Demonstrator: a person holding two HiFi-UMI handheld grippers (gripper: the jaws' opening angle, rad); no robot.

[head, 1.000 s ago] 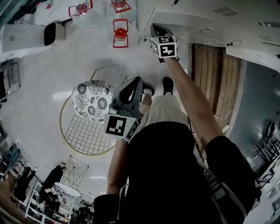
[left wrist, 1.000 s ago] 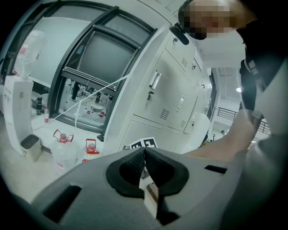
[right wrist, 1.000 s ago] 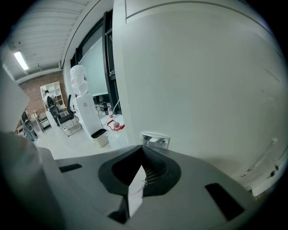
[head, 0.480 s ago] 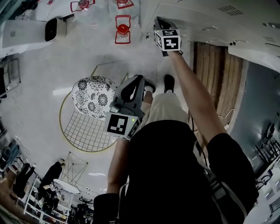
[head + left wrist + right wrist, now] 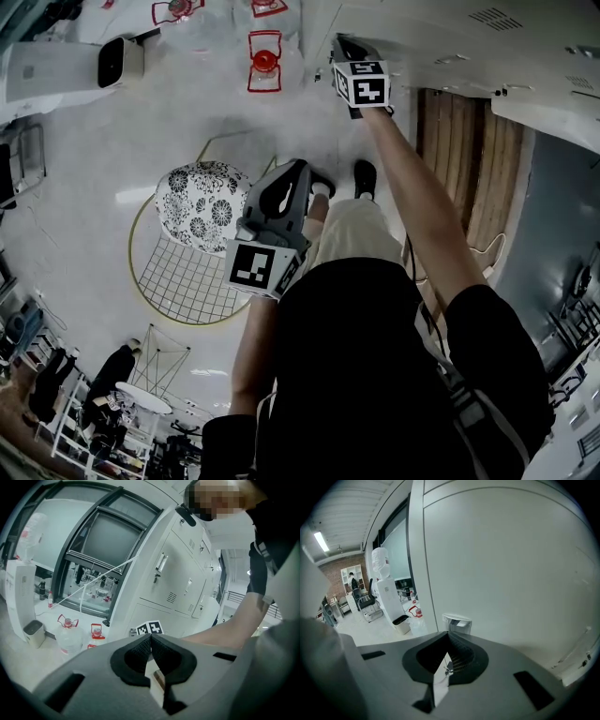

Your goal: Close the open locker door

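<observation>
The white locker door (image 5: pixel 511 573) fills the right gripper view, with a chrome latch (image 5: pixel 457 620) just past the jaws. My right gripper (image 5: pixel 449 634) is shut with nothing between its jaws, tips close to the door; whether they touch it I cannot tell. In the head view that right gripper (image 5: pixel 341 45) reaches forward at arm's length to the white locker front (image 5: pixel 422 33). My left gripper (image 5: pixel 302 173) hangs shut and empty near the person's waist. The left gripper (image 5: pixel 150 638) looks toward the bank of white lockers (image 5: pixel 178 573).
On the floor to the left stand a round wire chair with a patterned cushion (image 5: pixel 199 214), water jugs with red handles (image 5: pixel 264 61), and a white appliance with a small bin (image 5: pixel 117 66). A brown wooden panel (image 5: pixel 464 178) lies right of the outstretched arm.
The right gripper has moved a little farther forward toward the locker front. The left gripper has stayed almost still.
</observation>
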